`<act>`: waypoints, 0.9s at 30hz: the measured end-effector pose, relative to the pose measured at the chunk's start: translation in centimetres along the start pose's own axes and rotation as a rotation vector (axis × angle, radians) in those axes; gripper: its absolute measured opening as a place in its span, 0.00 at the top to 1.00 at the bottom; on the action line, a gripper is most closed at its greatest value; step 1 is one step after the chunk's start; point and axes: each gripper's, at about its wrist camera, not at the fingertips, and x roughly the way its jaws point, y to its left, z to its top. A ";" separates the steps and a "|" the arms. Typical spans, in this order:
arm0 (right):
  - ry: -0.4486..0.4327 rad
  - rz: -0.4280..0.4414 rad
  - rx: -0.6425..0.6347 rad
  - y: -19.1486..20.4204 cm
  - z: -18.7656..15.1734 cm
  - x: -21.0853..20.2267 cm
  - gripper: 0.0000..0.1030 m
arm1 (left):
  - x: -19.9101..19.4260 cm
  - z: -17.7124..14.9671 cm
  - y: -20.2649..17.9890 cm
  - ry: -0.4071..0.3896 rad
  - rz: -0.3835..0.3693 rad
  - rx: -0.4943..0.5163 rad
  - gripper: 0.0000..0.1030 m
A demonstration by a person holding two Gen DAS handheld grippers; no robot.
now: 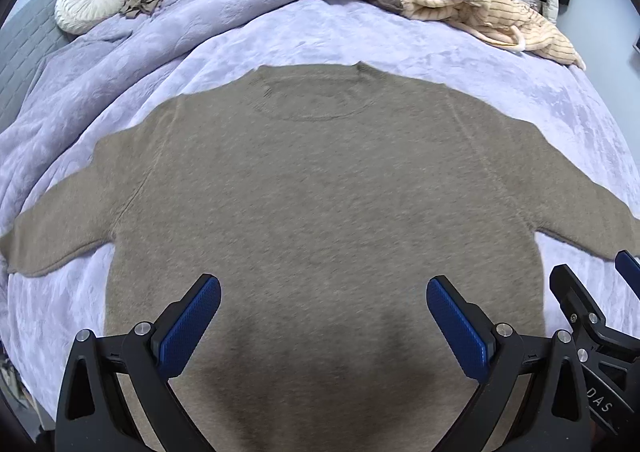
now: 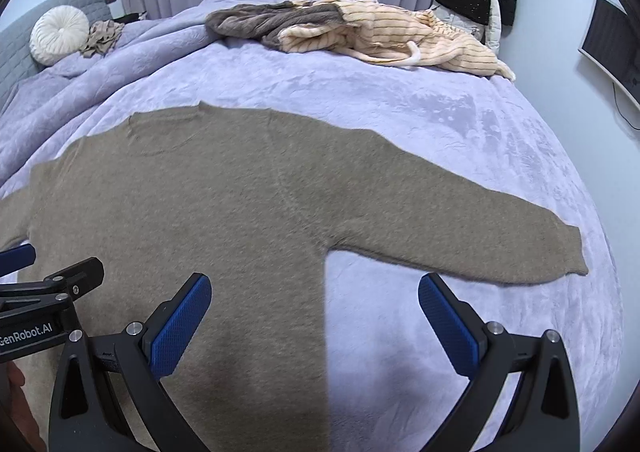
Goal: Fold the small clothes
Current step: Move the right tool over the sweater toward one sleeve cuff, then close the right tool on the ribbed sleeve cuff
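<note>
A tan long-sleeved sweater (image 1: pixel 320 188) lies flat on the lavender bed cover (image 1: pixel 360 40), collar away from me, both sleeves spread out. My left gripper (image 1: pixel 323 294) is open and empty above the sweater's lower body. My right gripper (image 2: pixel 315 290) is open and empty above the sweater's (image 2: pixel 224 192) right side edge, near its right sleeve (image 2: pixel 480 228). The right gripper also shows at the right edge of the left wrist view (image 1: pixel 592 284). The left gripper shows at the left edge of the right wrist view (image 2: pixel 52 272).
A heap of other clothes, grey-brown and cream striped (image 2: pixel 360 32), lies at the far side of the bed. A round white cushion (image 2: pixel 58 34) and a small tan garment (image 2: pixel 102 37) lie far left by a grey headboard. Curtains, hanging coats and a monitor (image 2: pixel 612 48) stand beyond.
</note>
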 end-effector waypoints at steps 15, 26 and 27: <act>-0.022 -0.041 0.081 -6.2 1.0 -0.1 0.00 | -0.6 2.7 -6.5 -0.014 -0.018 0.044 0.00; -0.015 -0.092 0.192 -13.8 1.0 0.6 0.00 | 0.4 4.4 -13.2 0.002 -0.025 0.109 0.00; -0.014 -0.099 0.207 -14.7 0.9 0.8 0.00 | 0.5 4.6 -13.9 0.002 -0.023 0.115 0.00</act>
